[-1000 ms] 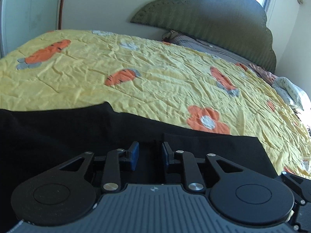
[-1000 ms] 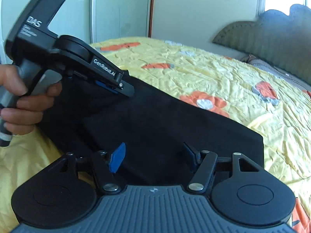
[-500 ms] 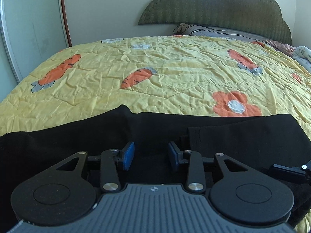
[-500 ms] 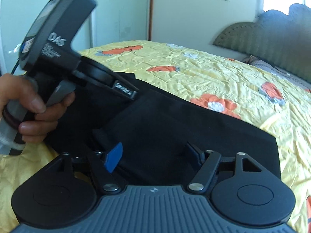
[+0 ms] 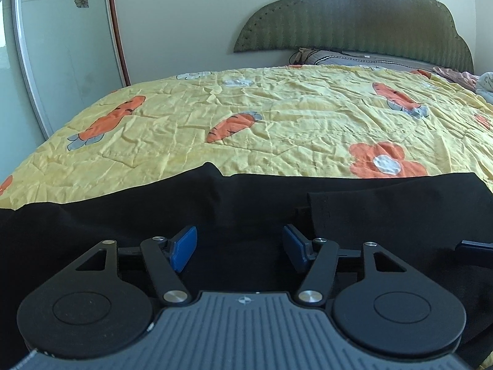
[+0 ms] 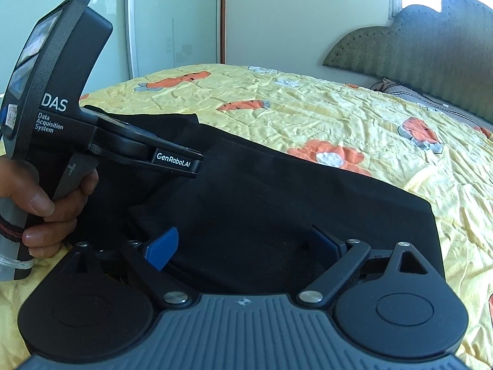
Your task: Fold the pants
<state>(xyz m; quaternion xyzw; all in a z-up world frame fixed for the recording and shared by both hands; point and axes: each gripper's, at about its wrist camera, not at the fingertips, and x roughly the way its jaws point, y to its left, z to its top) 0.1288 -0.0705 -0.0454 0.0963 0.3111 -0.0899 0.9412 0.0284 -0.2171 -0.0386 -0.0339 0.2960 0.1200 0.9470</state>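
I have both my left gripper [image 5: 238,246] and right gripper [image 6: 243,243] spread wide and empty over the black fabric pants [image 6: 292,203], lying partly folded on the yellow carrot-print quilt [image 5: 277,123], with further folds left

The pants [image 5: 246,209] lie on the quilt [image 5: 277,117], which covers the bed. Both claws stand over the pants, the left claw [image 6: 172,163] left of the right claw [image 6: 243,246]. The headboard [image 5: 354,18] stands behind, pillows [image 5: 354,58] before it.
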